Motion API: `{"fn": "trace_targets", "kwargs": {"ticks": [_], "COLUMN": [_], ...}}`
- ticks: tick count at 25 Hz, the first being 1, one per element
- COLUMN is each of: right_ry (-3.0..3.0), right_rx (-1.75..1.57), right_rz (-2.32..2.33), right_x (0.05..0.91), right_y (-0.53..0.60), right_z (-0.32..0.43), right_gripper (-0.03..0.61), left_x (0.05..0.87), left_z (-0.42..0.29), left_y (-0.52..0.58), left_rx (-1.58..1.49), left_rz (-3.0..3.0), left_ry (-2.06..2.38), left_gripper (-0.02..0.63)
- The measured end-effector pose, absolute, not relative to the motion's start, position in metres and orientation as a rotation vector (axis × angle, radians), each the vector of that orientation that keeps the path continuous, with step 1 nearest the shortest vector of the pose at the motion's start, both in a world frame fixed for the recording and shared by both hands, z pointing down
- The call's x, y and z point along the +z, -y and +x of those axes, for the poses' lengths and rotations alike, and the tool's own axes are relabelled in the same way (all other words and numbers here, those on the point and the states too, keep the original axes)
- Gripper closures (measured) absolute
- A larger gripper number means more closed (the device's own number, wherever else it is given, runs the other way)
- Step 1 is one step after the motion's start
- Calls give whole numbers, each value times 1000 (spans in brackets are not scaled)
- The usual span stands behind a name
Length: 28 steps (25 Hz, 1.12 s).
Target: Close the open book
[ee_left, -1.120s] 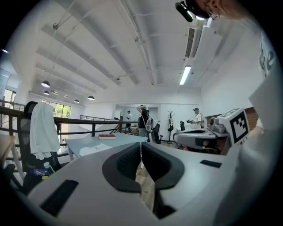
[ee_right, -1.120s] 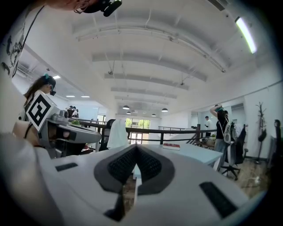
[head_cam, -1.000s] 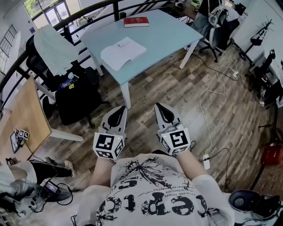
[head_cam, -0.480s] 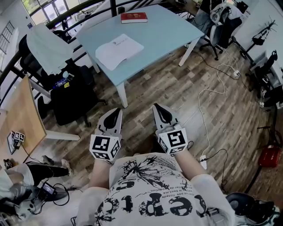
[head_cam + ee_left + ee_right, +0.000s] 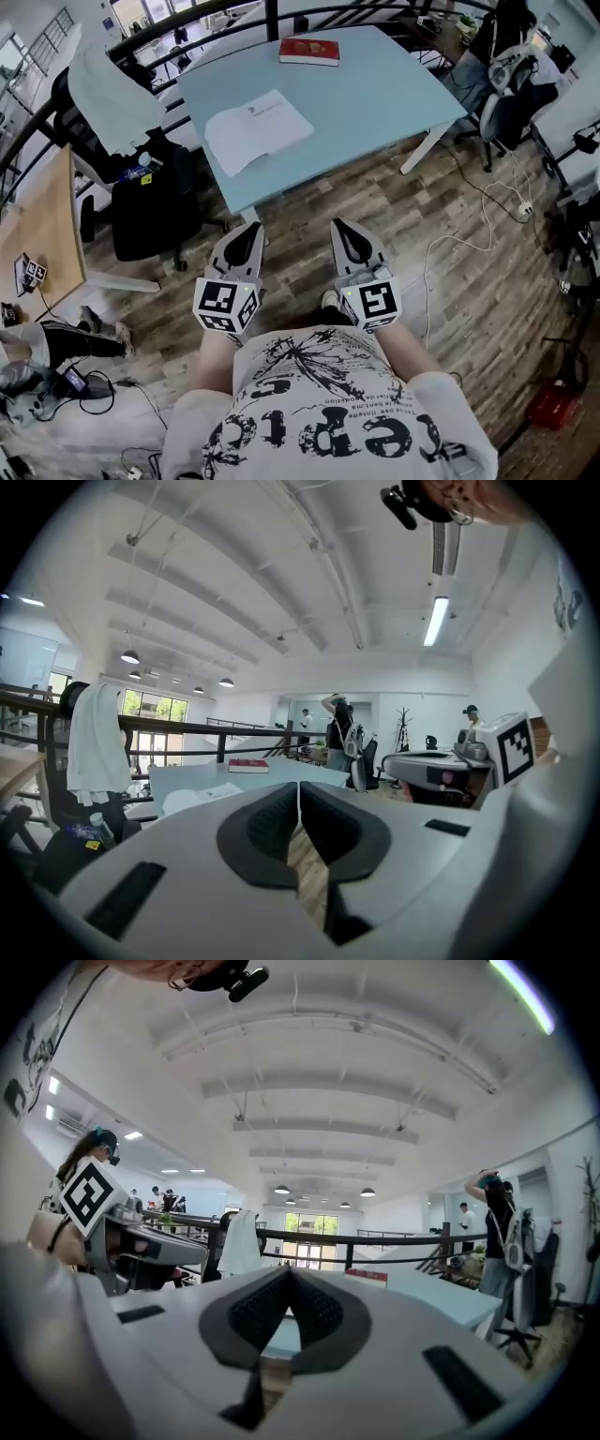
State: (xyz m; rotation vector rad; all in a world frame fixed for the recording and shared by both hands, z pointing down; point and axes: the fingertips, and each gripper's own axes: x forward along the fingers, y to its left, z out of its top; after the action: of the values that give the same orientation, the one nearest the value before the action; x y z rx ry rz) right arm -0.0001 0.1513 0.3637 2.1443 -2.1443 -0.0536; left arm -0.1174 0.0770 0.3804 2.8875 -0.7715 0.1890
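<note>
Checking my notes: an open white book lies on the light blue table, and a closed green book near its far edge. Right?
The closed book is red, not green; the head view shows it. The open book does lie on the light blue table.

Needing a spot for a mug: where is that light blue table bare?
The light blue table is bare over its right half, right of the open white book and nearer than the closed red book. A black office chair crowds its left side.

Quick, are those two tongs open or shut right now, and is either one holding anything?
Left tongs: closed, holding nothing.
Right tongs: closed, holding nothing.
</note>
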Motion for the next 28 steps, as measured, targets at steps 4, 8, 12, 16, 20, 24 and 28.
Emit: {"fn": "trace_targets", "kwargs": {"ticks": [4, 8, 12, 16, 20, 24, 28], "right_ry": [2208, 2271, 2314, 2357, 2386, 2427, 2453], "right_rx": [-95, -76, -48, 1, 42, 30, 7], "right_rz": [2063, 1969, 1930, 1923, 1874, 1797, 1720], "right_x": [361, 364, 371, 377, 389, 394, 397], "right_y": [-127, -105, -84, -56, -17, 27, 75], "right_z": [61, 111, 139, 158, 172, 183, 197], "right_gripper": [570, 569, 570, 570, 571, 569, 570], "left_x": [380, 384, 396, 411, 423, 425, 430], "left_z": [-59, -18, 0, 10, 26, 53, 69], "left_y": [-58, -47, -36, -13, 24, 66, 112], "left_rx": [178, 177, 201, 245, 250, 226, 231], "left_rz": [2865, 2813, 2761, 2720, 2659, 2647, 2638], "left_ry": [854, 960, 1021, 1087, 1123, 1136, 1180], "left_gripper": [589, 589, 589, 589, 589, 589, 589]}}
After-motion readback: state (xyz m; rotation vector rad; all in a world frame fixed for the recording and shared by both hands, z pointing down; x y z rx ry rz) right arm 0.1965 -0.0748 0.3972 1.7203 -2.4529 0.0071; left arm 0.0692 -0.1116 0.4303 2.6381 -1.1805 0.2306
